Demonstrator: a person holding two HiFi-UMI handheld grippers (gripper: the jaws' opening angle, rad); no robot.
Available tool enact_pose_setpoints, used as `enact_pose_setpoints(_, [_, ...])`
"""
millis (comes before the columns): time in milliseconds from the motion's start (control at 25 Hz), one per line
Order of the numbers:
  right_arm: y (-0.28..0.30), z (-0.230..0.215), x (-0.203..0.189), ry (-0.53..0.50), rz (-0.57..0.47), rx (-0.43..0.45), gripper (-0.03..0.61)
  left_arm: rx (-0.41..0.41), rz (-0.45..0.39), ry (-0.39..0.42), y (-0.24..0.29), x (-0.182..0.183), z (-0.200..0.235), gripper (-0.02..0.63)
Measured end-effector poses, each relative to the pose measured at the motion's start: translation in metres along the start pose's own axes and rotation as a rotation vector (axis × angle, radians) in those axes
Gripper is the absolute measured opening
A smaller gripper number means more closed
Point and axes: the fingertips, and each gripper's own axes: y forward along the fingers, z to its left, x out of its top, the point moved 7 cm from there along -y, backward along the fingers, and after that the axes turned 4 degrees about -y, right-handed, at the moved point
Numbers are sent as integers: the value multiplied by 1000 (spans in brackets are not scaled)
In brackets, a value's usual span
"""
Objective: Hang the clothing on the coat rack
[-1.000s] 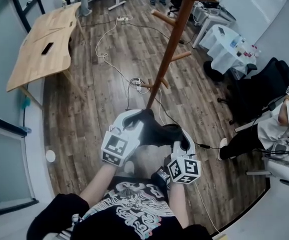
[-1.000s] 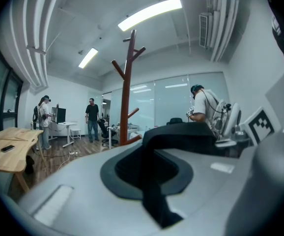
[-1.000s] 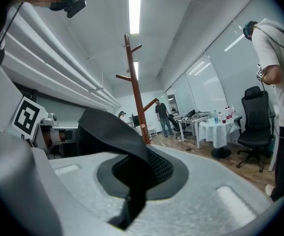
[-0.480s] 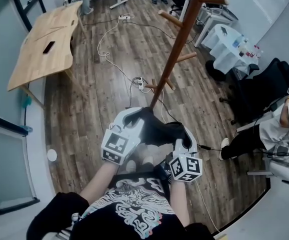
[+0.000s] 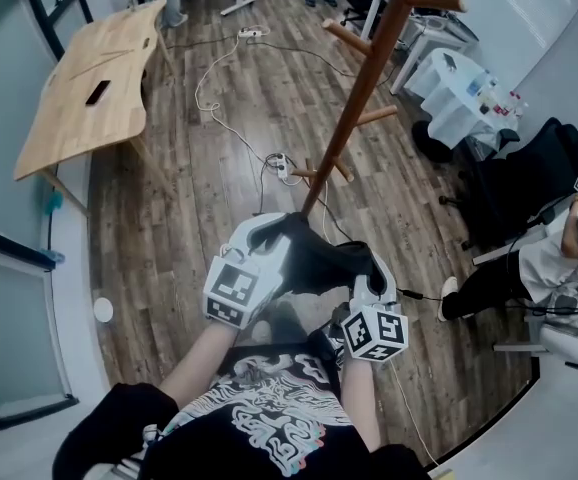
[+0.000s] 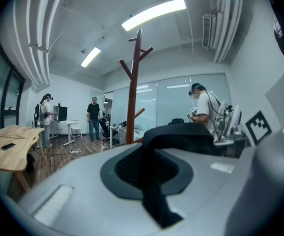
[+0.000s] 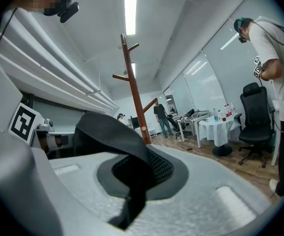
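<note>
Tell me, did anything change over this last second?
Hardly anything. The coat rack appears slightly further right in the head view, probably the camera shifting. The left gripper and right gripper stay shut on the dark clothing held between them.

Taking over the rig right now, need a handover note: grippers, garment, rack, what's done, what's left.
Grippers: the left gripper is shut on one end of the black garment, and the right gripper is shut on the other end.
The garment hangs off the floor between them, close in front of the person.
The coat rack stands ahead on the wood floor, and the pegs in view are bare.
Done: garment is in hand.
Left: bring it to the rack, drape it over a peg, open both grippers.
</note>
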Motion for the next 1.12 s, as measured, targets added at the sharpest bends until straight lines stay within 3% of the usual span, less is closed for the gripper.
enact_pose_setpoints(1120, [62,-41,30,2,-34,16,8,10,-28,5,65,27,25,15])
